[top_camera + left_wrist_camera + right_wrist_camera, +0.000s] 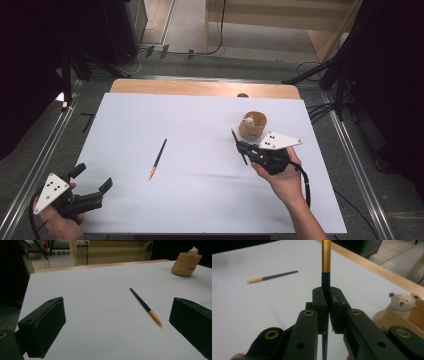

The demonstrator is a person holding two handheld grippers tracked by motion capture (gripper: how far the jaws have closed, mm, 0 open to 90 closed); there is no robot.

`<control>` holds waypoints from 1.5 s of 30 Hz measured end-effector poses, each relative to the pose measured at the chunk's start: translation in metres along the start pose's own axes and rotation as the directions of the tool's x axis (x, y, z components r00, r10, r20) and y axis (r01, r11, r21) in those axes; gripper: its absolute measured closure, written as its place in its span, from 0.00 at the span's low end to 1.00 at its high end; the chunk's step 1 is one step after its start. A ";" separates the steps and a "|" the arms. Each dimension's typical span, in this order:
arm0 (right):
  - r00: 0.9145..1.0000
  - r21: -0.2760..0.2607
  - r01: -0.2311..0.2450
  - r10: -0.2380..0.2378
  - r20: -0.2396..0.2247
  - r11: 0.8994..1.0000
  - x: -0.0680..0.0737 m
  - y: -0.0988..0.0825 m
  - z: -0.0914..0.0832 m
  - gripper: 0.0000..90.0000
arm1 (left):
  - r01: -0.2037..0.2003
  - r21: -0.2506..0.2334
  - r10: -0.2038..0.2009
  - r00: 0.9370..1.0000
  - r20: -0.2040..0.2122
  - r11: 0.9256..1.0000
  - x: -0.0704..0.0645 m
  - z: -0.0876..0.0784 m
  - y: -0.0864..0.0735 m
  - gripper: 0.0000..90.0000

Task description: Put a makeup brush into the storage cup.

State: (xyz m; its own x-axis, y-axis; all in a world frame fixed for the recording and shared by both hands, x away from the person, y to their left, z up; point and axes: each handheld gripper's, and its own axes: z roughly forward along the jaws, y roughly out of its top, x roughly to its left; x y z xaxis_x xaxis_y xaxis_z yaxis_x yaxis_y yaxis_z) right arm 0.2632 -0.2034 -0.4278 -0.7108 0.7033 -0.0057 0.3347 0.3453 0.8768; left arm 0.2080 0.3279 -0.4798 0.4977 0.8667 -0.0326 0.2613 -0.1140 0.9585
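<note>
A dark chopstick with a gold tip (157, 159) lies on the white table cover (200, 190), left of the middle. The same stick (145, 306) shows ahead of my left gripper (117, 325), which is open with nothing between its jaws. That left gripper (93, 176) rests at the table's near left corner. My right gripper (241, 148) is shut on a second chopstick (234, 135), close beside a wooden cup (253, 125). In the right gripper view the held chopstick (326, 257) rises gold end up between the pressed pads of the gripper (327, 296).
A small white bear figure (400, 302) sits in the wooden cup (387, 315), which stands at the table's far right (186, 264). A bare wooden strip (200, 88) runs along the far edge. Metal rails (350, 145) flank the table.
</note>
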 end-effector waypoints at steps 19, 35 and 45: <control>0.999 -0.168 -0.043 0.046 0.016 0.985 -0.008 0.003 -0.007 0.95 | 0.001 -0.002 -0.001 1.000 0.000 1.000 0.000 0.000 0.000 0.01; 0.994 -0.285 -0.092 0.107 0.036 0.954 -0.022 0.004 -0.012 0.95 | 0.002 0.000 -0.002 1.000 0.001 1.000 0.000 0.000 0.000 0.01; 0.990 -0.357 -0.107 0.134 0.051 0.928 -0.030 0.005 -0.014 0.95 | 0.000 0.000 0.000 1.000 0.003 1.000 0.000 0.001 0.000 0.01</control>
State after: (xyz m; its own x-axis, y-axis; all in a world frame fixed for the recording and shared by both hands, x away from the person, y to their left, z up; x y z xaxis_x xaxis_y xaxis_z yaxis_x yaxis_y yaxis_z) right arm 0.2773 -0.2314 -0.4164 -0.6272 0.7740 0.0871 0.1654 0.0231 0.9860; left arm 0.2086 0.3274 -0.4801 0.5004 0.8652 -0.0332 0.2615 -0.1144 0.9584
